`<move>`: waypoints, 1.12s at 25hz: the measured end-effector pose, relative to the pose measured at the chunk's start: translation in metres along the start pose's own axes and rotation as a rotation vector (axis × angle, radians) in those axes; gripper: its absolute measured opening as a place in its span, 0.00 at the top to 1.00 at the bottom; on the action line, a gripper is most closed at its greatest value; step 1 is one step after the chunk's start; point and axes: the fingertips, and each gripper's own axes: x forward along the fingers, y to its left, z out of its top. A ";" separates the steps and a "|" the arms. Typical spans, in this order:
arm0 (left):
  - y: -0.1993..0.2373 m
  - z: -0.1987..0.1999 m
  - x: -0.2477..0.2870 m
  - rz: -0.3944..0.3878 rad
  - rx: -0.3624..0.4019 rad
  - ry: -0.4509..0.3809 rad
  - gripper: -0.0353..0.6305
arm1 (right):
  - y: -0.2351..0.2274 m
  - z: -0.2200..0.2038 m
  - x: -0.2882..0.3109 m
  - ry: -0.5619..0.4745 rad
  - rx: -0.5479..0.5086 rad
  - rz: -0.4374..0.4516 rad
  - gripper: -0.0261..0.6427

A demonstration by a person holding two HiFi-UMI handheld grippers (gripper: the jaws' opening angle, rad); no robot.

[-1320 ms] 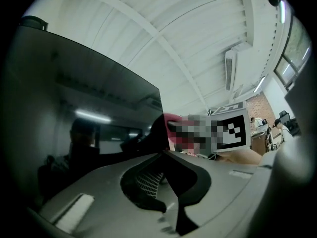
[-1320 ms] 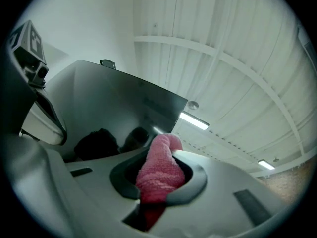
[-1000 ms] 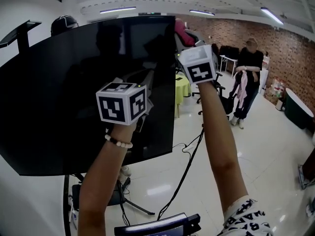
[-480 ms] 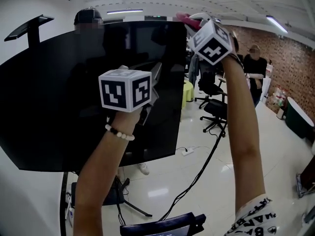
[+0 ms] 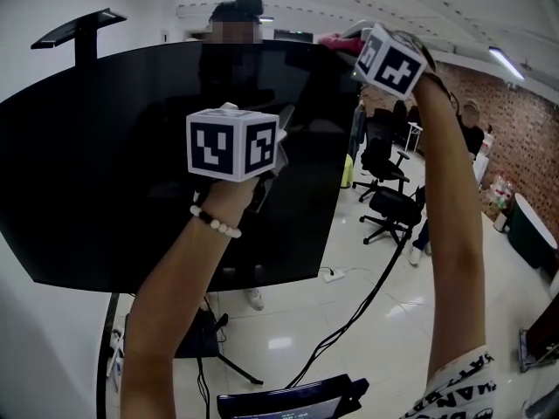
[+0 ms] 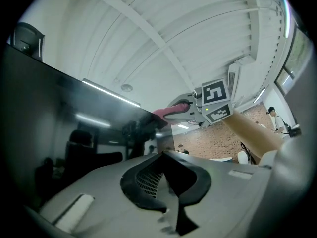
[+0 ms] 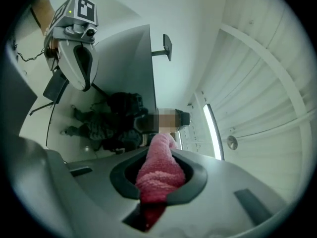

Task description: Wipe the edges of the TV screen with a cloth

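Note:
The big black TV screen [image 5: 113, 164] stands on a floor stand and fills the left of the head view. My right gripper [image 5: 348, 38] is raised to the screen's top right corner, shut on a pink cloth [image 5: 336, 42] that lies against the top edge there. In the right gripper view the cloth [image 7: 158, 170] bulges out between the jaws. My left gripper [image 5: 278, 131] is held in front of the screen's right half, shut with nothing in it. The left gripper view looks up along the screen [image 6: 59, 118] at the cloth [image 6: 168, 113].
A person [image 5: 236, 20] stands behind the TV, head above its top edge. Cables [image 5: 358, 308] trail over the glossy floor beside the stand's legs [image 5: 236, 369]. Office chairs [image 5: 384, 203] stand at the right, and another person [image 5: 472, 125] by the brick wall.
My right gripper has carried the cloth up the screen's right edge to the top right corner. The left gripper has stayed in front of the screen, drifting slightly up and right.

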 end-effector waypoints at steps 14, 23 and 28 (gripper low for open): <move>0.062 0.013 -0.053 0.150 0.125 0.084 0.95 | 0.012 0.128 0.017 -0.058 -0.077 0.085 0.87; 0.102 0.015 -0.113 0.155 0.107 0.078 0.95 | 0.028 0.232 0.024 -0.125 -0.121 0.091 0.87; 0.151 0.022 -0.175 0.186 0.086 0.079 0.95 | 0.039 0.317 0.036 -0.165 -0.128 0.067 0.87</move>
